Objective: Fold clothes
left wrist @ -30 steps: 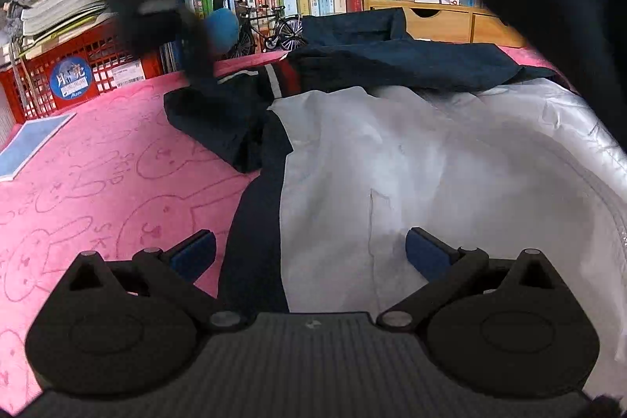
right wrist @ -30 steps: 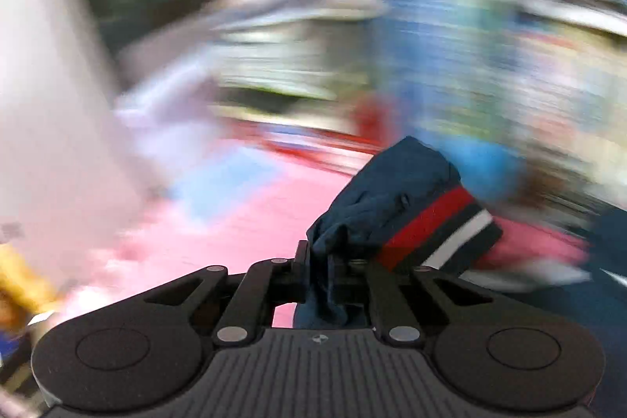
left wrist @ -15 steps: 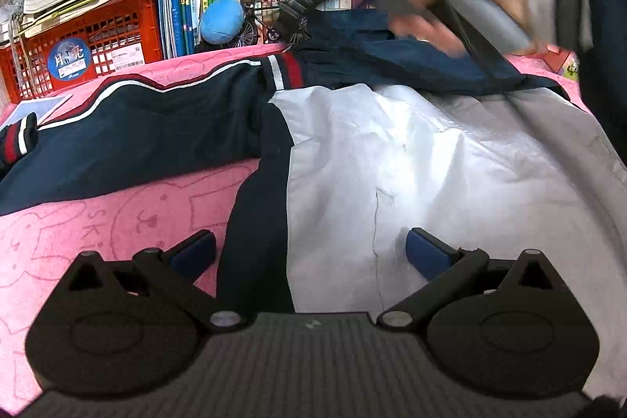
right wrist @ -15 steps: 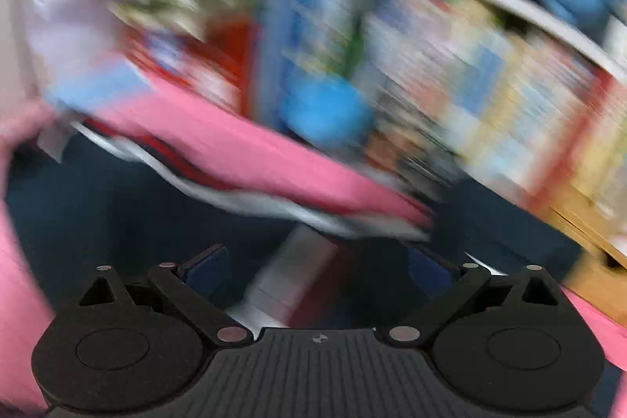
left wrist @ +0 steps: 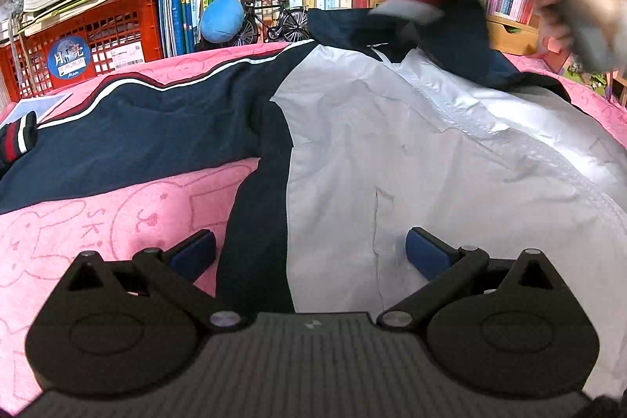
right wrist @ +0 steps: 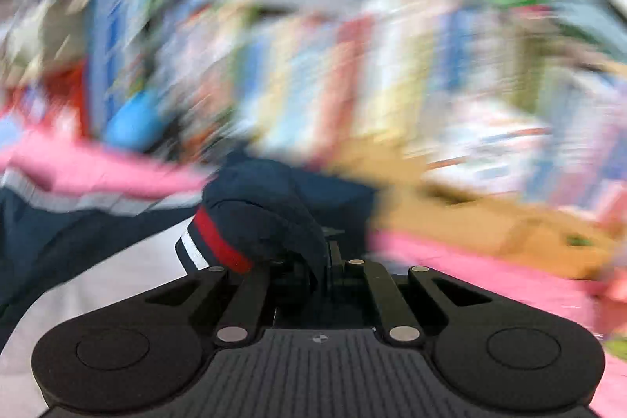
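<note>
Moved: since half a second ago the right gripper [right wrist: 313, 261] has gone from spread over the jacket to clamped on a sleeve cuff [right wrist: 219, 241], and the far sleeve [left wrist: 450, 26] now hangs lifted above the jacket's collar end; the near sleeve [left wrist: 129, 132] lies as it did, stretched out to the left.
Right gripper: jaws together on bunched navy cloth just behind the striped cuff; its view is heavily blurred, so it is swinging fast.
Left gripper: [left wrist: 309, 253] jaws wide apart, holding nothing, low over the jacket's hem where navy trim meets the white body.
Hand: [left wrist: 580, 22] blurred at the upper right, carrying the right gripper.
Jacket: [left wrist: 392, 151] spread on the pink cloth [left wrist: 98, 222], white body up, one sleeve laid out left with its cuff [left wrist: 17, 140] at the edge of view, the other sleeve in the air.
Stage: a sleeve is being carried, I judge toward the body for a fold.
Risk, slip: the grip is on a small wad of cloth; a fast swing could pull it free and drop the sleeve crumpled.
Risk, drag: nothing pins the body, so the pull may shift or wrinkle the jacket.
Risk, clutter: the toy bicycle [left wrist: 274, 18] and blue ball [left wrist: 221, 18] stand close behind the collar; a wide swing could knock them.
</note>
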